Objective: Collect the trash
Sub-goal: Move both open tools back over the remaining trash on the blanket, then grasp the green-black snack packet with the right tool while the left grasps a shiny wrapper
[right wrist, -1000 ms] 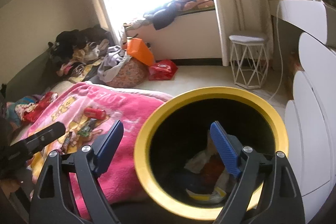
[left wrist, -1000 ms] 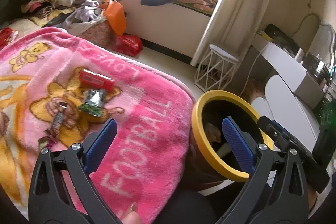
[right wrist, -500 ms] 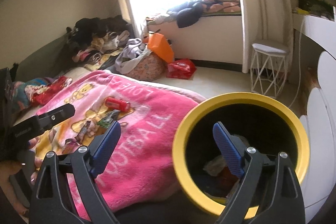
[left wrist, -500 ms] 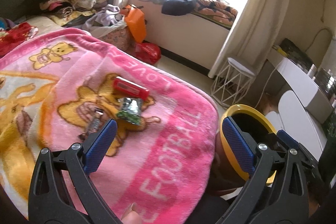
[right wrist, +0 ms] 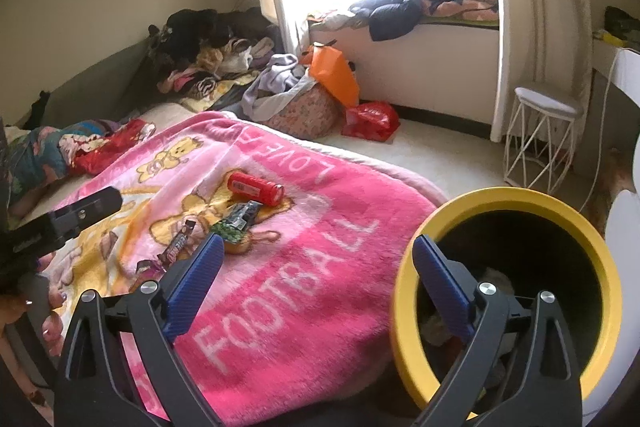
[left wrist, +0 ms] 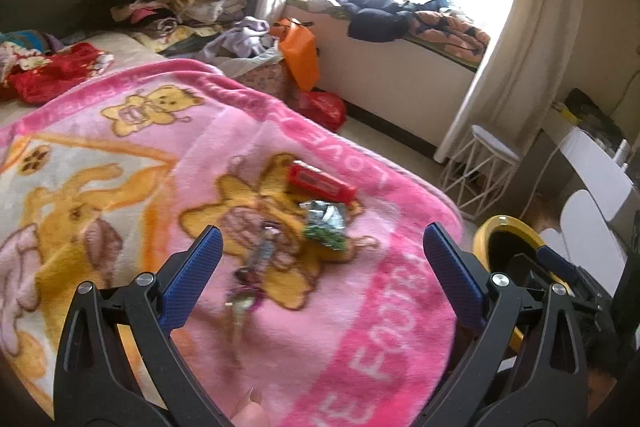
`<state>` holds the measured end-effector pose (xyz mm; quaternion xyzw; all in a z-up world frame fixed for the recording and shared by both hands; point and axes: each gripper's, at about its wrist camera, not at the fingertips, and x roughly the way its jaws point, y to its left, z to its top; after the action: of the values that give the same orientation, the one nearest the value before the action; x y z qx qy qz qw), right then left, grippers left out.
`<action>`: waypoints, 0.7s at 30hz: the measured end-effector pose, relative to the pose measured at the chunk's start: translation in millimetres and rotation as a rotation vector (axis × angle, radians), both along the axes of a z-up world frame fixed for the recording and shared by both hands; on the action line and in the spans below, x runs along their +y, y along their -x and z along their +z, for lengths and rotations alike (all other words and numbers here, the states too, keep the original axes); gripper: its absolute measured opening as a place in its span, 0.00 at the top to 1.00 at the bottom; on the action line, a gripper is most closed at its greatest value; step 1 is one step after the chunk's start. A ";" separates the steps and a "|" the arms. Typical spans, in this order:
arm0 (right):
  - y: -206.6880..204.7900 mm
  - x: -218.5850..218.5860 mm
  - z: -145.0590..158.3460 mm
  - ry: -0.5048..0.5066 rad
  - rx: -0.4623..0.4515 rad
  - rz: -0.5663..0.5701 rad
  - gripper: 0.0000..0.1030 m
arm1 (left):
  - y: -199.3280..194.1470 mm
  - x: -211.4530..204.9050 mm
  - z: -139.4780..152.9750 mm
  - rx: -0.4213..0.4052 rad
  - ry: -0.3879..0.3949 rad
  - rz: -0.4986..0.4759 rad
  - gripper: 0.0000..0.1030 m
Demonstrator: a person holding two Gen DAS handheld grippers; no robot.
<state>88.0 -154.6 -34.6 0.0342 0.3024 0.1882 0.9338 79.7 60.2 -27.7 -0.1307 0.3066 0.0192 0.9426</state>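
Note:
Trash lies on a pink blanket [left wrist: 352,327]: a red tube-shaped pack [left wrist: 321,182], a green and silver wrapper [left wrist: 325,223] and a dark candy bar wrapper [left wrist: 260,255]. They also show in the right wrist view: the red pack [right wrist: 255,187], the green wrapper [right wrist: 236,221], the candy wrapper [right wrist: 178,243]. A yellow-rimmed bin [right wrist: 600,255] with trash inside stands beside the bed. My left gripper [left wrist: 318,247] is open and empty above the wrappers. My right gripper [right wrist: 316,259] is open and empty between the blanket and the bin.
Clothes are piled at the bed's far end [right wrist: 208,39]. An orange bag [right wrist: 334,71], a red bag [right wrist: 370,119] and a white wire stool [right wrist: 540,139] stand on the floor. A white desk [left wrist: 592,167] is at the right.
Both grippers have swung left, away from the bin and toward the blanket. The wrappers now lie between my left gripper's fingers in view. Both stay open.

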 end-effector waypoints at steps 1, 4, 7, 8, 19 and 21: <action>-2.4 2.9 -0.6 -0.001 0.003 0.006 0.10 | 0.8 3.4 -1.6 0.004 -0.001 0.007 0.10; -9.8 17.0 -3.6 0.009 0.011 0.037 0.10 | 3.8 15.4 -8.7 0.023 -0.007 0.026 0.10; -17.7 32.1 -7.2 0.036 0.012 0.070 0.10 | 7.1 23.3 -17.9 0.050 -0.008 0.034 0.10; -20.9 37.2 -8.6 0.040 0.016 0.079 0.10 | 7.4 25.5 -20.6 0.057 -0.006 0.033 0.10; -58.8 86.1 -34.6 0.050 0.112 0.163 0.10 | 16.1 38.3 -61.4 0.147 0.035 0.026 0.10; -65.0 92.3 -39.6 0.048 0.127 0.168 0.10 | 16.0 39.3 -67.7 0.160 0.034 0.027 0.12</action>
<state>153.0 -62.3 -74.2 -0.0018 0.3671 0.2560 0.8942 63.6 99.4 -95.4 -0.1486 0.3793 0.0372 0.9125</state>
